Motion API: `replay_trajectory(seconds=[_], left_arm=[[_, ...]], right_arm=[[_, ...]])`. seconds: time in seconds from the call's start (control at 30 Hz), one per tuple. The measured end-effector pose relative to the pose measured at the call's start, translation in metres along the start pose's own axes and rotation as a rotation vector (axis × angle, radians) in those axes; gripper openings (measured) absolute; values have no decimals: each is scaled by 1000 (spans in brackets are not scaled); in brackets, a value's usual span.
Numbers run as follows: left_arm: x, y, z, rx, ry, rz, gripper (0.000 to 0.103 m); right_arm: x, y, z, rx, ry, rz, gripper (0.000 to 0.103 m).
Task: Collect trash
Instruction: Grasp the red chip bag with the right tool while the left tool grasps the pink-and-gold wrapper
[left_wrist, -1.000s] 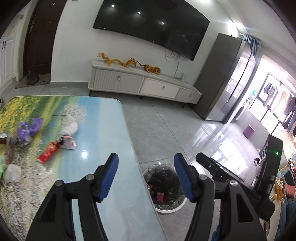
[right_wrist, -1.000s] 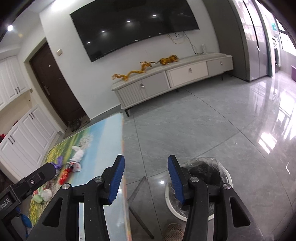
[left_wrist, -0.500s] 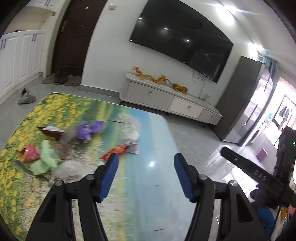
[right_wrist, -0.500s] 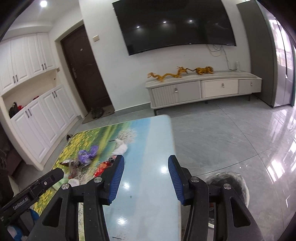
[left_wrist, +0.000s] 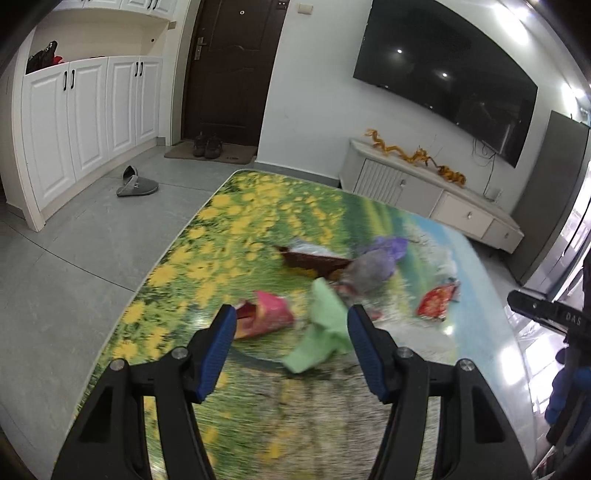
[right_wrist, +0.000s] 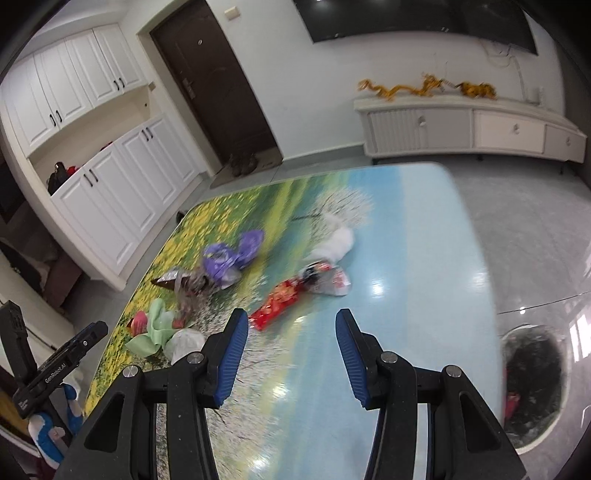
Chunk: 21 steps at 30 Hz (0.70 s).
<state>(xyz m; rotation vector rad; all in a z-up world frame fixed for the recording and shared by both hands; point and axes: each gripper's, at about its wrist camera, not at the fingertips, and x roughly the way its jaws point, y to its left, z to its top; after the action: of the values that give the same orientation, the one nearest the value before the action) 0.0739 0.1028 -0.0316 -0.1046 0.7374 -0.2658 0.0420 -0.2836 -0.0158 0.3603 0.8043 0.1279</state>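
Observation:
Several pieces of trash lie on the flower-print table (left_wrist: 229, 221). A green wrapper (left_wrist: 321, 332) and a pink wrapper (left_wrist: 266, 314) lie just ahead of my open, empty left gripper (left_wrist: 290, 350). Behind them are a brown wrapper (left_wrist: 314, 260), a purple bag (left_wrist: 388, 247) and a red wrapper (left_wrist: 436, 299). My right gripper (right_wrist: 291, 354) is open and empty above the table, just short of the red wrapper (right_wrist: 277, 302), near a clear packet (right_wrist: 328, 277) and white tissue (right_wrist: 336, 240). The bin (right_wrist: 532, 384) stands on the floor to the right.
A slipper (left_wrist: 136, 182) and shoes on a mat (left_wrist: 207, 146) lie by the dark door. White cabinets (left_wrist: 88, 110) line the left wall. A TV console (right_wrist: 469, 125) stands along the far wall under a wall TV (left_wrist: 443, 81).
Both grippers have swung left from the bin and floor toward the table and dipped closer to the trash. Both stay open and empty.

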Motion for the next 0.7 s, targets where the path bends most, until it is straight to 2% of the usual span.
replay_trajectory(seconds=[0.1,0.27,0.37,0.47,0.7], left_arm=[[7,18,-2,17,30,4,61],[22,29,-2,72,70,-18,61],[28,27,1,105,81,-44,62],[35,23,5,123,92,-69,68],[66,20,3,173,150,-76,68]], right_arm=[[27,5,0,30,53,44,47],[62,3,2,96,106,63,47],[73,2,5,105,117,52,49],[84,3,8,96,126,39,50],[96,7,12,77,126,5,50]])
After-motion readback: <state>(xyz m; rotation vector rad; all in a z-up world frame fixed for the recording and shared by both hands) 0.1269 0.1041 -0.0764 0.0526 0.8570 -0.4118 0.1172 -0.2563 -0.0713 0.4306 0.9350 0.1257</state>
